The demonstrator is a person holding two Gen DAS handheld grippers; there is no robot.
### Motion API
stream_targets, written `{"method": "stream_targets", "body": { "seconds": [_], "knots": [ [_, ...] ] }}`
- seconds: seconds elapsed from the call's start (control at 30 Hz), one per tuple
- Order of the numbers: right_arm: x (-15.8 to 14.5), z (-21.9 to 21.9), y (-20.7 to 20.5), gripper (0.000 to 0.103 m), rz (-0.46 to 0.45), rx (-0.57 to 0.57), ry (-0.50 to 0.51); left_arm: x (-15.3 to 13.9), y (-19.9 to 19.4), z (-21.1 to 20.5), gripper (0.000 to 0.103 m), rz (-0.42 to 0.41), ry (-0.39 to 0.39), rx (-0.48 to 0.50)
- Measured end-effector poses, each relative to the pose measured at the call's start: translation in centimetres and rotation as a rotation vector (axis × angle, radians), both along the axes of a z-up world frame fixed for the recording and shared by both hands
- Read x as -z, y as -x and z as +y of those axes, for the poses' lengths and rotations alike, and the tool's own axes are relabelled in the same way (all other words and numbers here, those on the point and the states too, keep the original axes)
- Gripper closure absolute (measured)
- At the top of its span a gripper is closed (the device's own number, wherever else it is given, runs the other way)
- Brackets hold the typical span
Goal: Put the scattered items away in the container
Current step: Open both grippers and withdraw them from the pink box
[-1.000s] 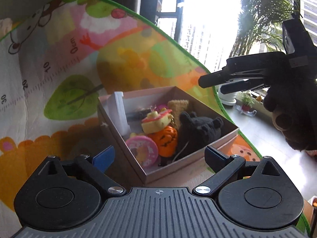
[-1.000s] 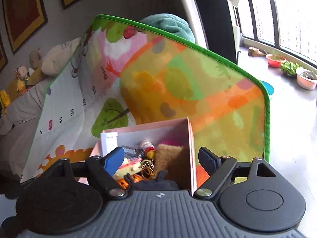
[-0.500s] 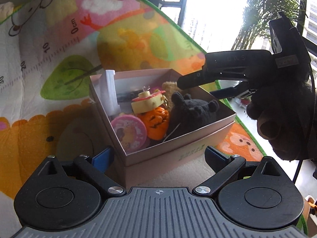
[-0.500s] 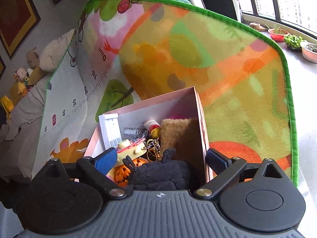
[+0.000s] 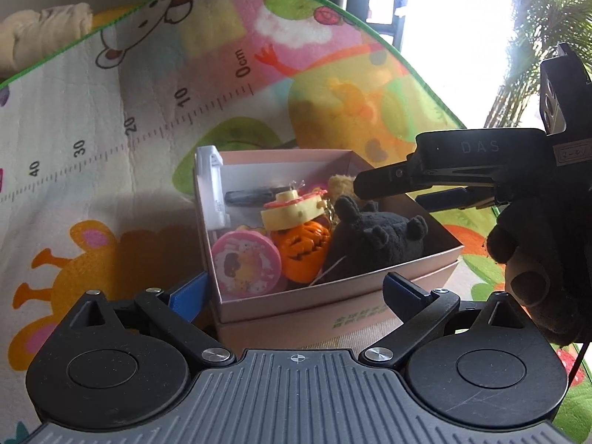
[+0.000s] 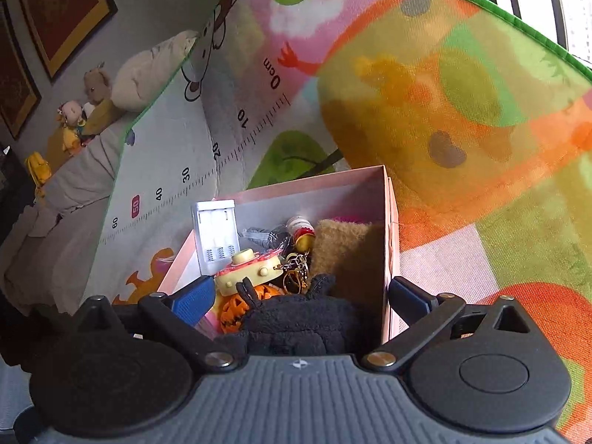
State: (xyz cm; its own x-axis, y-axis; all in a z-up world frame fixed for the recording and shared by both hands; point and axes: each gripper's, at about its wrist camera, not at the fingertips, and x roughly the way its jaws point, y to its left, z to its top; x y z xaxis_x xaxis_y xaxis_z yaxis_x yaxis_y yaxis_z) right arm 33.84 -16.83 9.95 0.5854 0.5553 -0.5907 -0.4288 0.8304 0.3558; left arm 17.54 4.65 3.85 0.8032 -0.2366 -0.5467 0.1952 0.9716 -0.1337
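A pink cardboard box (image 5: 333, 296) (image 6: 392, 229) sits on the play mat and holds a black plush (image 5: 377, 240) (image 6: 296, 322), an orange pumpkin toy (image 5: 301, 251), a yellow round toy (image 5: 292, 211) (image 6: 248, 266), a pink round toy (image 5: 246, 262), a white battery charger (image 5: 212, 192) (image 6: 216, 233) and a brown plush (image 6: 344, 248). My left gripper (image 5: 296, 292) is open and empty, its fingers on either side of the box's near corner. My right gripper (image 6: 299, 301) is open and empty just above the black plush; it also shows in the left wrist view (image 5: 403, 188) over the box's right side.
The colourful play mat (image 5: 111, 148) with a printed ruler spreads around the box. Soft toys (image 6: 92, 92) and cushions lie along the wall at the far left. A bright window and a palm plant (image 5: 536, 37) stand beyond the mat's green edge.
Both grippers have moved closer to the box. The right gripper has come down from above the far side to hover over the black plush. Both stay open.
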Motion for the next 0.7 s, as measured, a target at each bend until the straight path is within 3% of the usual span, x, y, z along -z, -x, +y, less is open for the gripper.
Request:
{"method": "stream_targets", "body": {
  "seconds": [0.17, 0.27, 0.37, 0.47, 0.7],
  "knots": [
    [-1.6, -2.6, 5.1, 0.000, -0.167, 0.074, 0.076, 0.7, 1.4, 0.1, 0.000, 0.097, 0.043, -0.035],
    [-1.4, -3.6, 9.0, 0.000, -0.214, 0.068, 0.125, 1.6, 2.8, -0.3, 0.000, 0.143, 0.018, -0.090],
    [0.3, -4.2, 12.1, 0.000, -0.180, 0.069, 0.148, 2.7, 4.2, -0.3, 0.000, 0.182, 0.005, -0.124],
    [2.7, -4.4, 14.2, 0.000, -0.128, 0.085, 0.174, 3.7, 5.2, -0.6, 0.000, 0.161, -0.035, -0.185],
    [6.0, -3.0, 14.7, 0.000, -0.079, 0.120, 0.280, 4.7, 5.2, -2.0, 0.000, 0.104, -0.150, -0.227]
  ]
}}
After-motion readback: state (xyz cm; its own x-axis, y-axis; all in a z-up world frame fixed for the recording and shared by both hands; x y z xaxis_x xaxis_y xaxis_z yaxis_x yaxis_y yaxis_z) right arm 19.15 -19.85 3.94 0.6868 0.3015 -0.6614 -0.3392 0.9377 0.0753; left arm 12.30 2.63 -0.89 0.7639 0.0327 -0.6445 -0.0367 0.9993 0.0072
